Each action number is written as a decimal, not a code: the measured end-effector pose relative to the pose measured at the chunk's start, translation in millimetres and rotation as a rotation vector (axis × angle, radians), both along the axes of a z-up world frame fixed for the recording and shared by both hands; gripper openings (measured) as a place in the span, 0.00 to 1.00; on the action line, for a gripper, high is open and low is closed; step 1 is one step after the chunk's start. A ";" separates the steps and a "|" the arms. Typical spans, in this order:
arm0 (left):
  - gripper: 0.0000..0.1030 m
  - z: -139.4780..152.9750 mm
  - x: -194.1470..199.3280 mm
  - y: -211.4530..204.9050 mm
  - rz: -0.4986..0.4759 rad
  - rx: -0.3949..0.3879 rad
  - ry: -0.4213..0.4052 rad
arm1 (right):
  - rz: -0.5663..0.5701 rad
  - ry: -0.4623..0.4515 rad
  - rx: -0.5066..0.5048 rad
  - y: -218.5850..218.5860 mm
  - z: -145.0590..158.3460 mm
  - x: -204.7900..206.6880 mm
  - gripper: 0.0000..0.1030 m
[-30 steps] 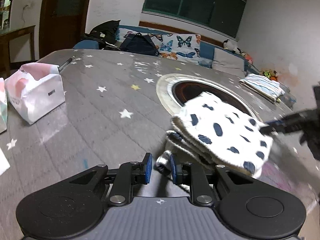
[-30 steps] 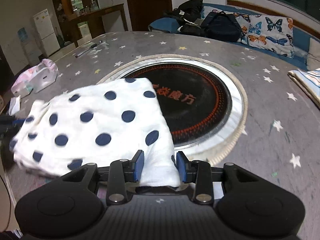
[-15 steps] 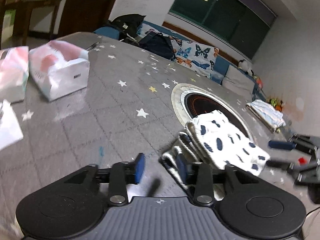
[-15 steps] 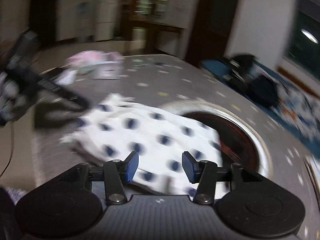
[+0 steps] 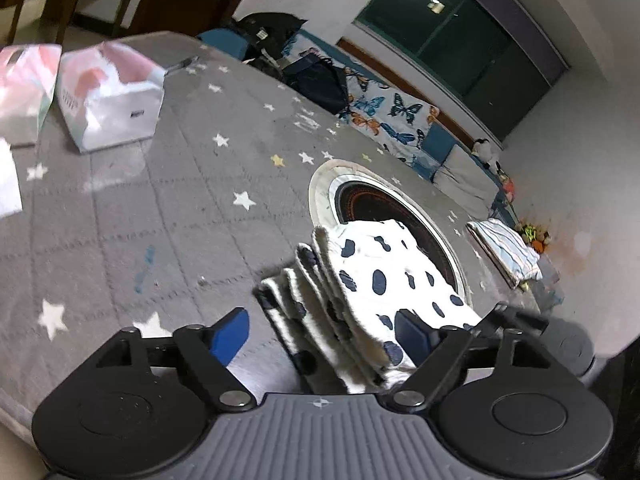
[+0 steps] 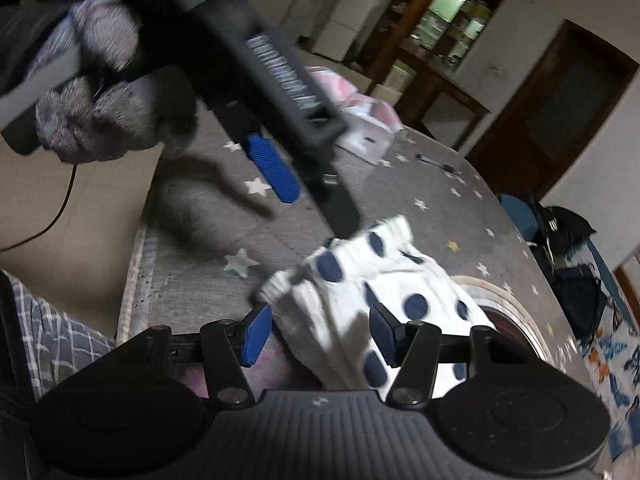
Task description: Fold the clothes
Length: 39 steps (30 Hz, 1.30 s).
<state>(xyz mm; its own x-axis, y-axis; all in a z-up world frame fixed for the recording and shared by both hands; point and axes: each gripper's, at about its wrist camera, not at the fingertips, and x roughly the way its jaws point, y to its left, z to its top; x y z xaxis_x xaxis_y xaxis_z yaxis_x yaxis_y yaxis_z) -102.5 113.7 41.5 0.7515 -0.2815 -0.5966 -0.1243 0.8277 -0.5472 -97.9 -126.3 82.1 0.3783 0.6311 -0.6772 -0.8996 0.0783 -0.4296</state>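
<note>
The folded white cloth with dark blue dots (image 5: 380,280) lies stacked in layers on the grey star-print table (image 5: 168,216), at the near rim of the round hotplate (image 5: 384,208). My left gripper (image 5: 320,334) is open wide, its blue pads on either side of the cloth's near end and off the fabric. My right gripper (image 6: 320,334) is open too, just short of the cloth (image 6: 400,292). In the right wrist view a gloved hand (image 6: 88,120) holds the left gripper (image 6: 316,212) above the cloth's far corner.
White and pink tissue packs (image 5: 112,108) stand at the table's far left. A folded striped cloth (image 5: 504,252) lies at the far right. A pen (image 6: 438,162) rests near the far edge. The table edge (image 6: 136,264) and a person's plaid garment (image 6: 52,340) are close by.
Both grippers have opened and let go of the dotted cloth, which now rests folded on the table. Both have swung round and drawn back a little from it.
</note>
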 end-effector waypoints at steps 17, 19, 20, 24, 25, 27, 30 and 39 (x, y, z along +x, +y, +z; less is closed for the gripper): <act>0.94 -19.8 4.5 -5.1 0.140 -0.310 0.101 | -0.070 -0.022 0.081 7.9 -4.6 -10.1 0.27; 0.96 -23.5 5.7 -4.9 0.161 -0.361 0.111 | -0.086 -0.003 0.108 5.3 -0.8 -7.9 0.26; 0.96 -25.2 5.5 -4.4 0.176 -0.387 0.117 | -0.094 0.006 0.121 4.1 1.1 -6.8 0.25; 0.97 -31.0 1.1 -2.6 0.225 -0.464 0.112 | -0.121 0.048 0.168 -1.9 8.8 -1.7 0.24; 0.98 -32.2 0.5 -2.6 0.229 -0.476 0.109 | -0.125 0.061 0.176 -3.9 10.7 0.0 0.24; 0.98 -34.7 4.4 -4.8 0.237 -0.480 0.118 | -0.128 0.075 0.186 -7.7 12.8 1.9 0.24; 0.97 -40.2 14.2 -8.2 0.243 -0.493 0.136 | -0.127 0.081 0.193 -12.9 14.0 2.9 0.24; 0.54 -56.4 31.1 -4.0 0.271 -0.550 0.130 | -0.125 0.097 0.213 -28.3 17.2 5.5 0.23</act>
<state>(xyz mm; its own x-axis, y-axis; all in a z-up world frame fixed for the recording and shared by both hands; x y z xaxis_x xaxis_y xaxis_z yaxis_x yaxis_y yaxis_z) -71.4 109.7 -14.9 0.7703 -0.3828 -0.5100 -0.3844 0.3594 -0.8504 -92.4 -154.6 99.3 0.4019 0.7159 -0.5709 -0.9135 0.2711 -0.3032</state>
